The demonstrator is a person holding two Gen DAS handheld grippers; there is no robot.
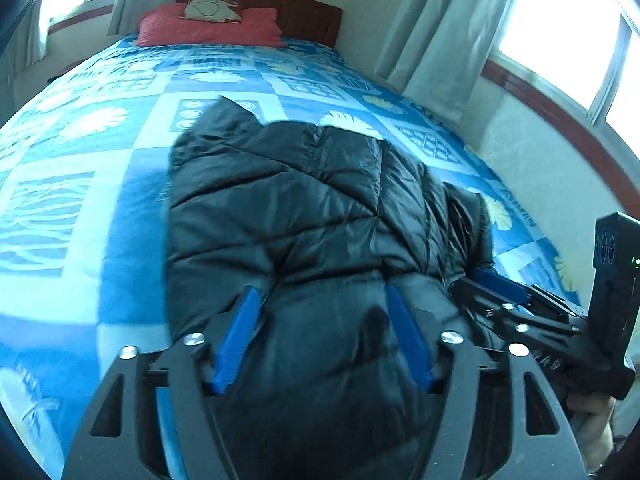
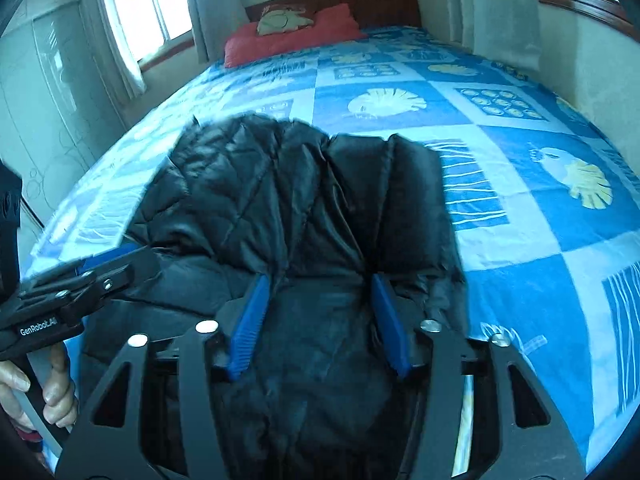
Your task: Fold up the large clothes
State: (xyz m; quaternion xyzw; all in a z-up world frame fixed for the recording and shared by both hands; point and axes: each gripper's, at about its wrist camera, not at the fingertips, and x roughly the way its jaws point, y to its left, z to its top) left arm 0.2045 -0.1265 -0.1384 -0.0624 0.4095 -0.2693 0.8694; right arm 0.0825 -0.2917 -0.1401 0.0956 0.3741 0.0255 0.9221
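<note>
A black quilted jacket point(image 1: 304, 216) lies bunched on the near part of a bed covered by a blue patterned spread point(image 1: 120, 128). The left gripper point(image 1: 324, 300) and the right gripper point(image 2: 318, 288) sit side by side at its near edge — each with blue fingers point(image 2: 250, 320) spread apart, jacket fabric bulging between them. A red pillow point(image 2: 292, 36) rests by the headboard.
</note>
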